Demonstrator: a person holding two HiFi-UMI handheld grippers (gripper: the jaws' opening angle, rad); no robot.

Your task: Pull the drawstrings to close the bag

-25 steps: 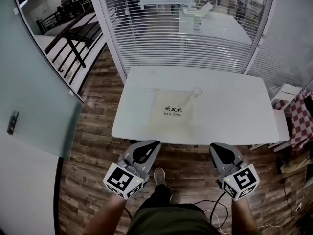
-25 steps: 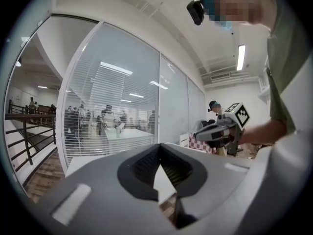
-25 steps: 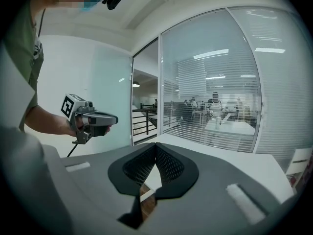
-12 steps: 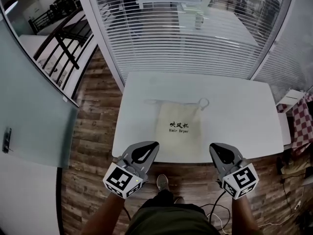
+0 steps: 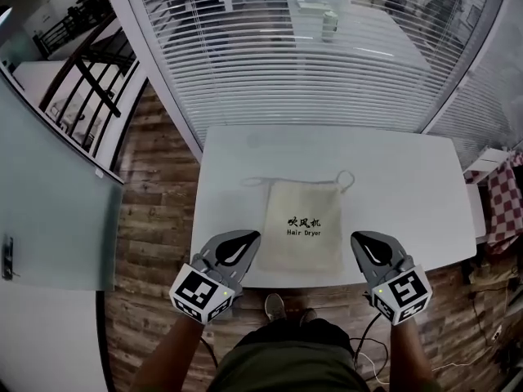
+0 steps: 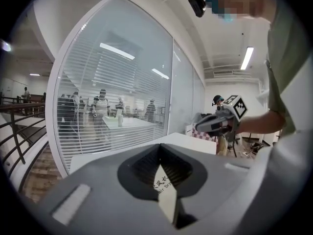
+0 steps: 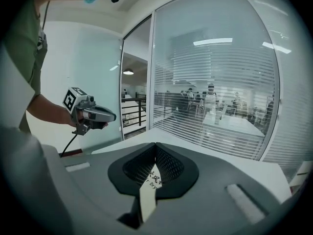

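L hand-held gripper [image 5: 248, 237], R hand-held gripper [image 5: 358, 238] shut, fwd-pointing

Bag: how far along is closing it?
Nothing done: the bag lies flat on the table, mouth ungathered, drawstrings slack at its far end. In hand: the left gripper and right gripper, both shut and empty, hover at the near edge. Left: gripping and pulling the strings.

An office. Just beyond the white table [image 5: 327, 149] stands a glass wall [image 5: 286, 72] with slatted blinds. Behind the wall is a meeting room with a long table [image 5: 368, 47] and people [image 6: 101, 104] standing. Left of the white table, a wood-plank floor [image 5: 159, 186] runs to a metal railing [image 5: 86, 60]. Strip lights [image 6: 247, 58] hang overhead.
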